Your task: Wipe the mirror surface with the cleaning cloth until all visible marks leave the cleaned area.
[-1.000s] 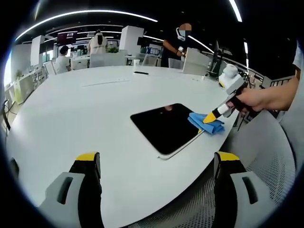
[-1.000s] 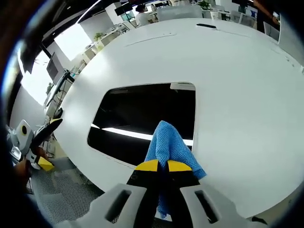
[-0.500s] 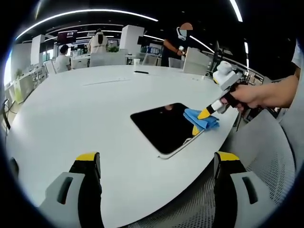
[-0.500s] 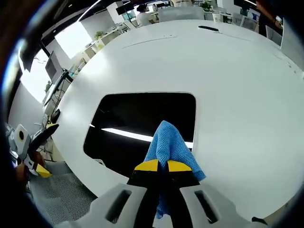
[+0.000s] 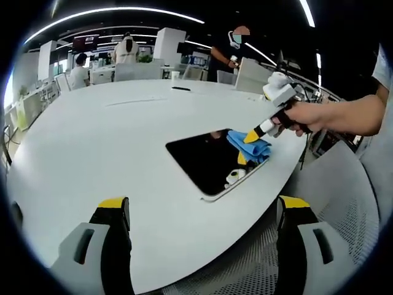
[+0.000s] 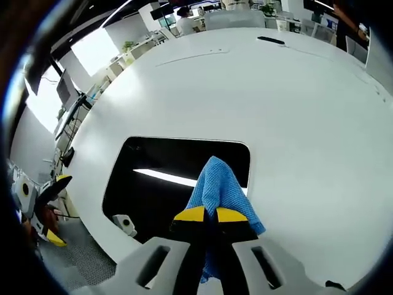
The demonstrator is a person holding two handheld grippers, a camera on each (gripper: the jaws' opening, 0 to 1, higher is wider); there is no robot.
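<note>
Jaws clamped tight on a blue cleaning cloth (image 6: 220, 192), the right gripper (image 6: 205, 214) presses the fabric onto the near right corner of a dark mirror (image 6: 161, 178) lying flat on a white round bench (image 6: 295, 117). In the left gripper view the same cloth (image 5: 249, 145) sits on the mirror (image 5: 206, 158) at the edge nearest the person's hand (image 5: 302, 115), which holds the right gripper (image 5: 252, 136). The left gripper (image 5: 202, 206) hovers well apart from the mirror, its jaws spread wide and empty above the bench edge (image 5: 153, 258). The wiping appears under way rather than finished: the cloth covers only one corner, and most of the glass lies beyond it. No marks can be made out on the dark surface, which reflects a ceiling light strip (image 6: 163, 176), so how much cleaning is left cannot be judged.
</note>
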